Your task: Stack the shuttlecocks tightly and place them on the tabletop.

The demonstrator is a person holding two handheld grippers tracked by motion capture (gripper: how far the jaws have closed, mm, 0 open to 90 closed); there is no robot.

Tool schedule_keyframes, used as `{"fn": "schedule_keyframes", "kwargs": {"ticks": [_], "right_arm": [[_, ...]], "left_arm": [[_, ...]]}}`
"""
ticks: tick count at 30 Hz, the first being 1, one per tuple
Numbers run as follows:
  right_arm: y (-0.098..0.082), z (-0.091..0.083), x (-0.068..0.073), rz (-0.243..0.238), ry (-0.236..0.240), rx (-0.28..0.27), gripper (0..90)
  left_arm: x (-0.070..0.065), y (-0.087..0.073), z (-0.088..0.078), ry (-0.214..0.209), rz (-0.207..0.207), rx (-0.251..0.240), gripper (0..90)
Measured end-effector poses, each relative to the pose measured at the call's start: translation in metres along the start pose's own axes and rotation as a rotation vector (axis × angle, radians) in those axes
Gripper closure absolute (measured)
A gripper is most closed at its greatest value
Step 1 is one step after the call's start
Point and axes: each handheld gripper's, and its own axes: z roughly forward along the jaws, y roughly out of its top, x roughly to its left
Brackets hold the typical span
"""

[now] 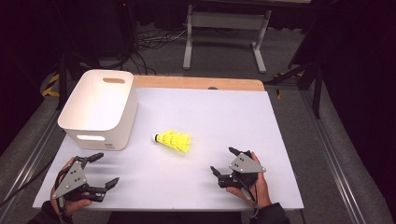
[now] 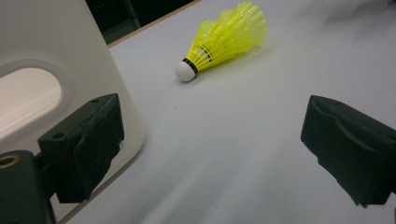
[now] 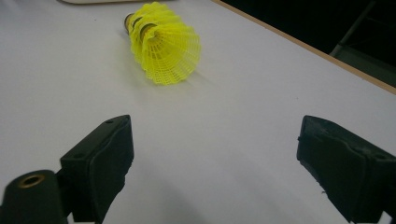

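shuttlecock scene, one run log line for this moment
yellow plastic shuttlecock: lying on table, untouched | left gripper: open, empty | right gripper: open, empty | white plastic bin: upright

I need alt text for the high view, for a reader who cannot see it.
A yellow plastic shuttlecock lies on its side on a white table, beside a white plastic bin. Near the front edge, the left gripper and the right gripper, each hand-held, rest open.
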Motion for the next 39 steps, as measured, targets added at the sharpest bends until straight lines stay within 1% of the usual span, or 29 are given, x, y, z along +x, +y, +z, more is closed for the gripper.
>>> {"fn": "schedule_keyframes", "kwargs": {"ticks": [8,9,10,12,18,21,22,24,26,31,33,34,36,38,39], "right_arm": [[0.007,0.008,0.002,0.002,0.032,0.005,12.4],[0.008,0.009,0.002,0.004,0.038,0.010,12.4],[0.010,0.014,0.004,0.007,0.055,0.014,12.4],[0.012,0.017,0.006,0.005,0.070,0.018,12.3],[0.018,0.026,0.012,-0.013,0.100,0.025,12.0],[0.020,0.031,0.013,-0.007,0.119,0.030,12.0],[0.021,0.032,0.014,-0.011,0.118,0.033,12.0],[0.022,0.036,0.015,0.000,0.138,0.037,12.2],[0.024,0.041,0.017,0.001,0.153,0.043,12.9],[0.029,0.053,0.022,0.008,0.195,0.055,14.1],[0.031,0.058,0.023,0.009,0.204,0.059,14.6],[0.033,0.062,0.025,0.009,0.218,0.064,15.0],[0.035,0.068,0.028,0.003,0.229,0.076,16.6],[0.038,0.074,0.032,-0.003,0.251,0.086,18.2],[0.039,0.077,0.033,-0.009,0.252,0.091,18.7]], "left_arm": [[-0.001,-0.001,-0.003,0.005,-0.003,0.002,6.9],[-0.001,-0.001,-0.004,0.011,0.000,0.004,6.9],[-0.002,-0.001,-0.004,0.011,0.000,0.004,7.0],[-0.003,-0.001,-0.004,0.010,0.000,0.004,7.0],[-0.003,-0.001,-0.004,0.007,0.005,0.012,7.0],[-0.003,-0.001,-0.005,0.008,0.005,0.012,7.2],[-0.004,-0.001,-0.006,0.010,0.007,0.010,7.2],[-0.004,-0.001,-0.006,0.008,0.006,0.008,7.2],[-0.003,-0.001,-0.006,0.007,-0.001,0.004,7.2],[-0.003,-0.002,-0.007,-0.001,-0.002,0.005,7.2],[-0.003,-0.002,-0.007,-0.003,0.002,0.008,7.2],[-0.003,-0.002,-0.007,-0.006,0.001,0.008,7.2],[-0.004,-0.002,-0.007,-0.009,0.002,0.011,7.2],[-0.004,-0.003,-0.007,-0.009,0.001,0.009,7.2],[-0.004,-0.002,-0.006,-0.008,0.001,0.010,7.2]]}}
